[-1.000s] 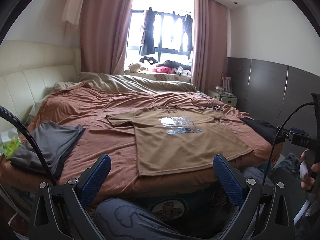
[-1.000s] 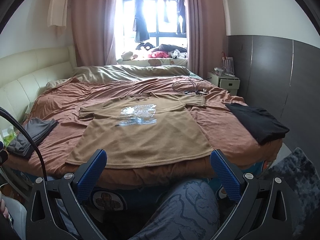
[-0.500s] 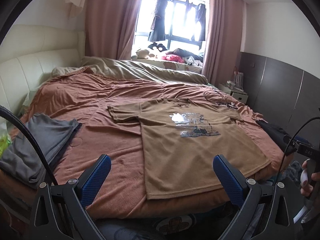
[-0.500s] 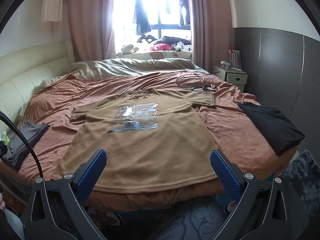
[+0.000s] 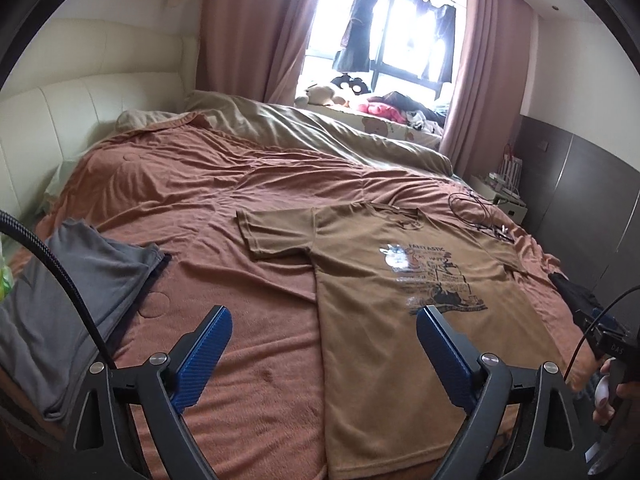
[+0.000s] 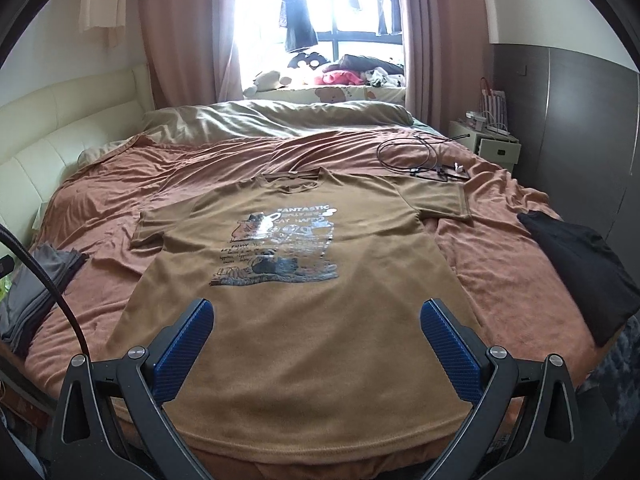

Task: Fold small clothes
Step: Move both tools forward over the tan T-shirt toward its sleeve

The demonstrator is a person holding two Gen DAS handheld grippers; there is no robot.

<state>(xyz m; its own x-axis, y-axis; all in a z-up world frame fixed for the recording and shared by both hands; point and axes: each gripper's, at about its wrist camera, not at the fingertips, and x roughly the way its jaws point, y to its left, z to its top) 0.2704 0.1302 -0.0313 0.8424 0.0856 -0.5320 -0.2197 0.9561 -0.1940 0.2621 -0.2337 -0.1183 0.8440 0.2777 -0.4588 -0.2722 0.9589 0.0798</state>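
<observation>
Here, tan knit t-shirt [image 6: 304,320] flat, smooth; left gripper [image 5: 320,356] fingers closing, empty; right gripper [image 6: 316,344] released.

Both grippers have advanced toward the bed [image 6: 500,264]. In the right wrist view, the brown T-shirt [image 6: 320,300] now fills the centre and lower frame, and the person's patterned trouser leg, formerly at bottom centre, is out of frame. The right gripper [image 6: 316,344] now hangs over the shirt's lower half. In the left wrist view, the left gripper [image 5: 320,360] has reached the shirt's left edge [image 5: 324,360] at lower centre, and its jaws are closing with nothing between them.
</observation>
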